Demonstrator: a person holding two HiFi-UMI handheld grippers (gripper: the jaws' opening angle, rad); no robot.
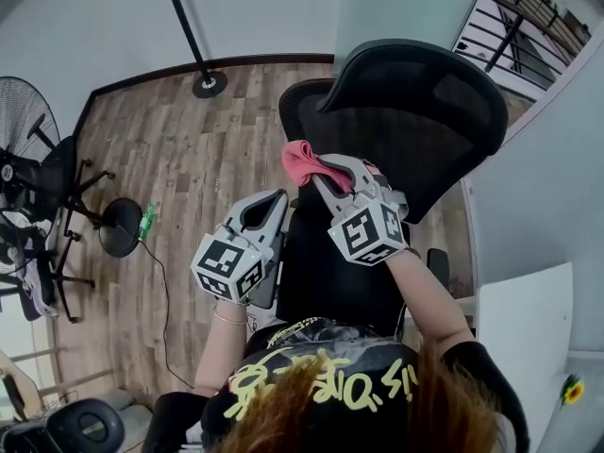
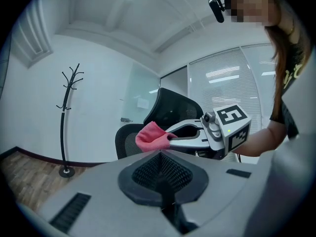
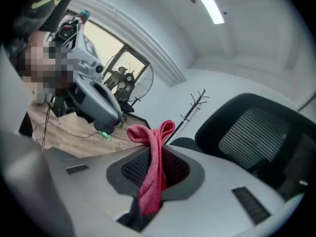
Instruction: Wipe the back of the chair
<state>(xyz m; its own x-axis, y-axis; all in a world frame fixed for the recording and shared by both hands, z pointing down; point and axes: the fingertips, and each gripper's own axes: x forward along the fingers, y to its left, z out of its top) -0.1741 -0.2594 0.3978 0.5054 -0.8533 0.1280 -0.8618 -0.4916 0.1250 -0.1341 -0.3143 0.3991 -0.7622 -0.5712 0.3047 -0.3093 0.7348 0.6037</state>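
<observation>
A black mesh office chair [image 1: 415, 111] stands in front of me, its tall backrest [image 3: 266, 132] at the right of the right gripper view. My right gripper [image 1: 316, 170] is shut on a pink cloth [image 1: 302, 161], which bunches out past its tips [image 3: 152, 132] just left of the backrest's edge. The cloth [image 2: 150, 136] and right gripper [image 2: 217, 130] also show in the left gripper view, in front of the chair [image 2: 173, 110]. My left gripper [image 1: 274, 201] hangs lower left of the right one, shut with nothing between its jaws.
A coat stand [image 1: 193, 36] stands on the wood floor at the back. A standing fan [image 1: 24, 121] and another chair base [image 1: 71, 206] are at the left, with a green bottle [image 1: 146, 223] and a cable on the floor. A white desk corner [image 1: 524, 338] lies at the right.
</observation>
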